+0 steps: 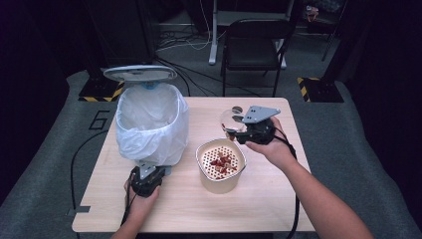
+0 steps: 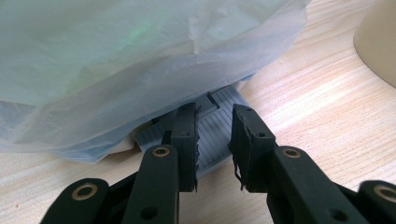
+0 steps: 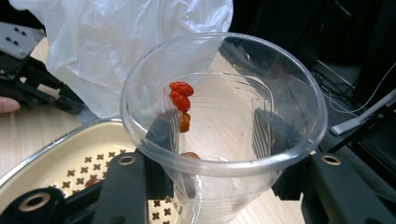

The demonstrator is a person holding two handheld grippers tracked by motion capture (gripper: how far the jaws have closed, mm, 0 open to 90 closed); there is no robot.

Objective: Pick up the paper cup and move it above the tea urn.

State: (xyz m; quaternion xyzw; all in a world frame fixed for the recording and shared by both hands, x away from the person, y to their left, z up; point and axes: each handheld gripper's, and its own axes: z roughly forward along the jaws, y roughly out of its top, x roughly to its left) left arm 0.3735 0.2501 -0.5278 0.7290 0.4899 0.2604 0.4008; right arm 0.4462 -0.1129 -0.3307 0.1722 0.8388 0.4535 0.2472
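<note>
With the right gripper (image 1: pixel 238 130) clamped on a clear cup (image 3: pixel 219 116) above the strainer bowl (image 1: pixel 220 172) mid-bench, and the left gripper (image 2: pixel 214 140) closed on the bin pedal (image 2: pixel 212 135), clinging berries (image 3: pixel 180 100) could be spilled onto the bench.

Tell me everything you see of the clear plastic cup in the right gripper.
The clear plastic cup is thin, see-through and round-rimmed. It is tipped on its side above the cream strainer bowl, clamped by the right gripper, one jaw on each side of its wall. A few small red pieces cling inside; it is otherwise nearly empty.
</note>
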